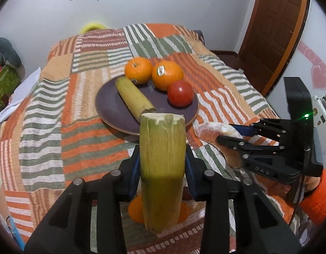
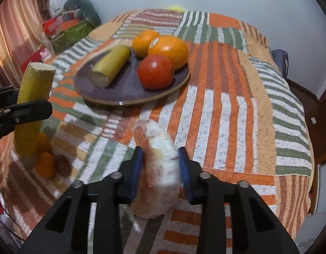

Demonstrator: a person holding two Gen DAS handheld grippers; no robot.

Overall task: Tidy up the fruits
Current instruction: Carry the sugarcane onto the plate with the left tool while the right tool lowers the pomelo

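Both grippers were black, with blue pads on the fingers and round silver bolt heads along their linkage arms. The right gripper [image 1: 232, 132] carried faint raised lettering on its body, a small green light, and a thin black cable. The person wore an orange sleeve [image 1: 317, 196].

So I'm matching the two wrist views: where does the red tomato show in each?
Left wrist: tomato right of centre, at the plate's near-right edge.
Right wrist: tomato upper centre, on the plate's right half.
Shared landmark: the purple plate, oranges just behind the tomato.
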